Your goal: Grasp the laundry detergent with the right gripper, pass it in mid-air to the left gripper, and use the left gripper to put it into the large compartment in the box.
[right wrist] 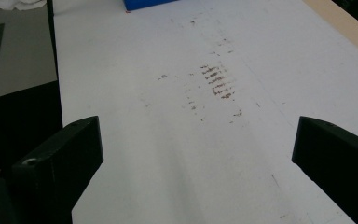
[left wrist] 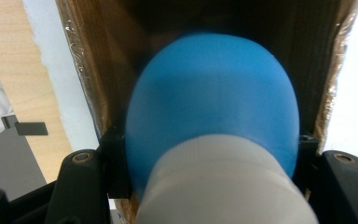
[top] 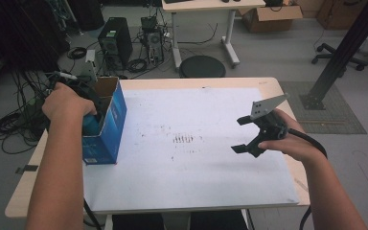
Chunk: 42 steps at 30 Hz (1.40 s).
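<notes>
A blue bulb with a white base (left wrist: 214, 102) sits between the jaws of my left gripper (left wrist: 212, 154), which is shut on it. The bulb is down inside the brown interior of a cardboard box (left wrist: 98, 70). In the high view that blue box (top: 108, 129) stands upright with its top open at the table's left edge, and my left gripper (top: 88, 103) reaches into it from above. My right gripper (top: 242, 135) hangs over the right side of the table, open with nothing between its jaws. The right gripper (right wrist: 196, 154) looks across the white sheet toward the box (right wrist: 147, 3).
A white sheet (top: 196, 163) covers the wooden table, with dark smudges (top: 183, 139) near its middle. Behind the table, a black stool (top: 202, 66), computer towers (top: 116, 40) and loose cables lie on the floor. A black slanted post (top: 345, 48) stands at the right.
</notes>
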Each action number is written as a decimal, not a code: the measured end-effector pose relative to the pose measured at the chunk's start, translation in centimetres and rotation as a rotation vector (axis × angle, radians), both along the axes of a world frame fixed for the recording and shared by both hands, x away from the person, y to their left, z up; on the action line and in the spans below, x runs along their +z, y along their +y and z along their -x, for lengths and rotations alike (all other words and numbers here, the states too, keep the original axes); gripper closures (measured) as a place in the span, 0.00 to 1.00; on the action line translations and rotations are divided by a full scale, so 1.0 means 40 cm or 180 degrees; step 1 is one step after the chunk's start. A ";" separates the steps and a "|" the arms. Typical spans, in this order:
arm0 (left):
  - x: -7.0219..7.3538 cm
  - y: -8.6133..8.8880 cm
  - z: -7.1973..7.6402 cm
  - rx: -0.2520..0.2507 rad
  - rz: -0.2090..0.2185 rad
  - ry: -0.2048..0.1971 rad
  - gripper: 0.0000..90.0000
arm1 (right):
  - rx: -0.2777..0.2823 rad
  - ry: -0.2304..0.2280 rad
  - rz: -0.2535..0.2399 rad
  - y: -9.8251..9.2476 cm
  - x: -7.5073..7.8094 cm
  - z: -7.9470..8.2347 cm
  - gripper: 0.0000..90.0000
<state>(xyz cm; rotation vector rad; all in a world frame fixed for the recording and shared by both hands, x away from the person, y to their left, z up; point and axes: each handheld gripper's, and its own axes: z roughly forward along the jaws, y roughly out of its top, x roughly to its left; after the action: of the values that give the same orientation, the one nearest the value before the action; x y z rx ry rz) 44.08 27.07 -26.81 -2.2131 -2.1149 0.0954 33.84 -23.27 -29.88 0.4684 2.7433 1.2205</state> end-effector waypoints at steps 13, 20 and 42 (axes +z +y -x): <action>-0.033 0.001 0.000 -0.0025 0.0009 0.0018 0.42 | -0.0004 0.0005 -0.0006 0.003 -0.002 0.001 0.02; -0.050 0.003 0.001 -0.0019 0.0011 0.0014 0.42 | -0.0019 0.0012 -0.0009 0.000 -0.005 0.001 0.02; -0.058 0.007 0.004 -0.0003 0.0025 -0.0020 0.42 | -0.0019 0.0031 -0.0030 -0.002 -0.011 0.003 0.02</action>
<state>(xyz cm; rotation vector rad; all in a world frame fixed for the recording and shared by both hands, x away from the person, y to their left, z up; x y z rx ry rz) 43.92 27.37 -29.14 -2.2215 -2.1205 0.0970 33.71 -23.36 -30.30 0.4843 2.7435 1.2335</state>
